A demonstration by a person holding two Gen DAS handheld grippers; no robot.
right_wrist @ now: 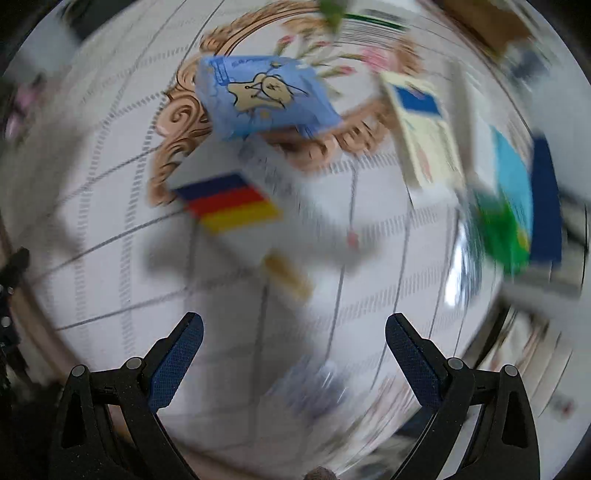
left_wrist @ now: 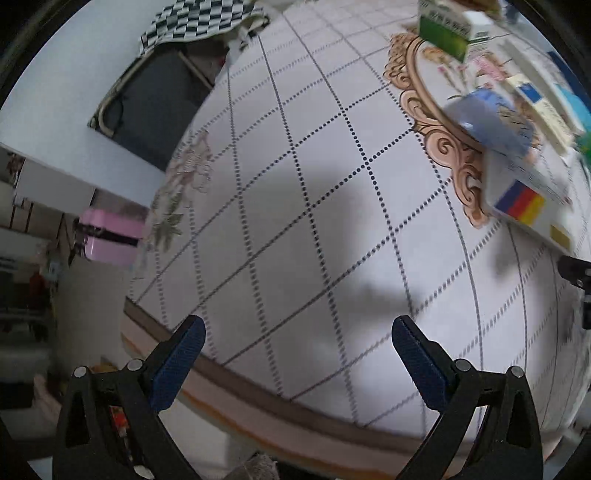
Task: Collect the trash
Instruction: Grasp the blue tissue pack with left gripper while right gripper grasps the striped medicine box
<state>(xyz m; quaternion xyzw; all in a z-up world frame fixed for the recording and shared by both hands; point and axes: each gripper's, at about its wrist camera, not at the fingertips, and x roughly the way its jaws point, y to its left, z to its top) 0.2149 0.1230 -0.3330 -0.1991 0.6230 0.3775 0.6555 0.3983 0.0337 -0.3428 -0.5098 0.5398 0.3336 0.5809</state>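
Blue-padded left gripper (left_wrist: pixel 297 363) and right gripper (right_wrist: pixel 293 360) both gape wide and empty above the white grid-patterned tablecloth (left_wrist: pixel 295 206), where the blurred white carton with blue-red-yellow stripes (right_wrist: pixel 258 206) lies beside a light-blue printed packet (right_wrist: pixel 262 96).

Counted on the table: one pouch, several cartons

On the patterned table (right_wrist: pixel 110 229): one blue pouch (right_wrist: pixel 262 96), one white box with a blue-red-yellow stripe (right_wrist: pixel 258 206), one cream-and-blue box (right_wrist: pixel 424 136), one blue-and-green box (right_wrist: pixel 513 206) at the right edge, and one green-and-white carton (left_wrist: pixel 448 35) at the far edge; anything beyond these is too blurred to count.
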